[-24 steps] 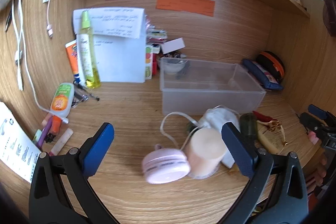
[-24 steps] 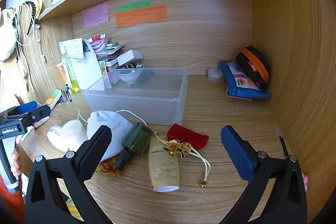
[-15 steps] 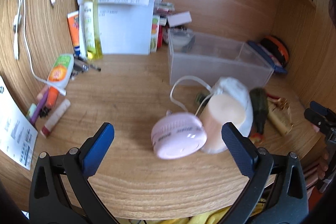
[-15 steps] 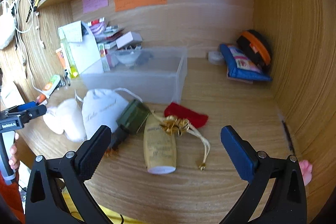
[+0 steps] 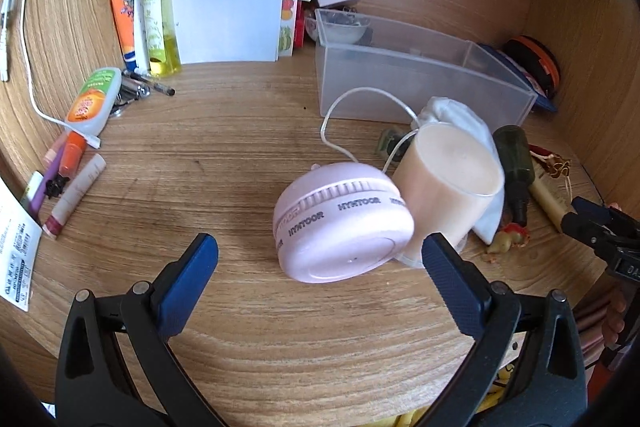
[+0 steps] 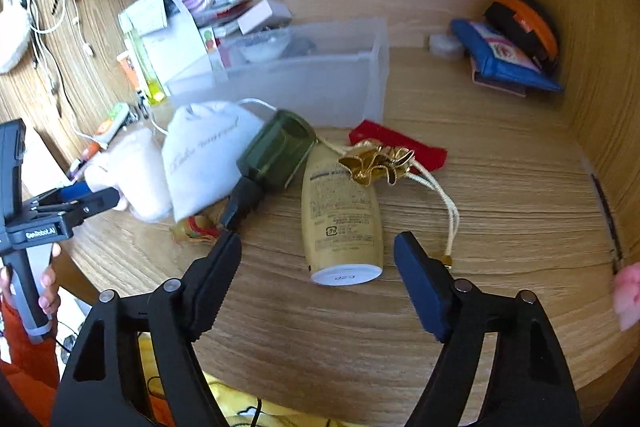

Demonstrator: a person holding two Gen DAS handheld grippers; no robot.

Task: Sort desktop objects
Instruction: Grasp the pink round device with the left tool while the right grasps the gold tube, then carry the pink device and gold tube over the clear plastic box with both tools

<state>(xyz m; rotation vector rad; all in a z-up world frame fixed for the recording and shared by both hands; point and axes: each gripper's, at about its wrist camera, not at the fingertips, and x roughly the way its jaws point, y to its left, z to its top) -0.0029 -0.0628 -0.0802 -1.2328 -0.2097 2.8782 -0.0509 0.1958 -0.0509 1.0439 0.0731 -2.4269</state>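
A round pink device lies on the wooden desk just ahead of my left gripper, which stands wide open with nothing between its pads. A cream candle in a glass touches the device's right side, with a white pouch behind it. My right gripper is open; the near end of a tan lotion bottle lies between its fingers, untouched. A dark green bottle, the white pouch and a red pouch with a gold bow crowd around it. A clear plastic bin stands behind.
Tubes, pens and a white cable lie at the left. A yellow spray bottle and papers lean on the back wall. A blue pouch and a black-orange case sit at the back right by the side wall.
Both grippers have come lower and closer to the desk objects. The right gripper's jaws have narrowed around the near end of the lotion bottle. The left jaws stay wide.
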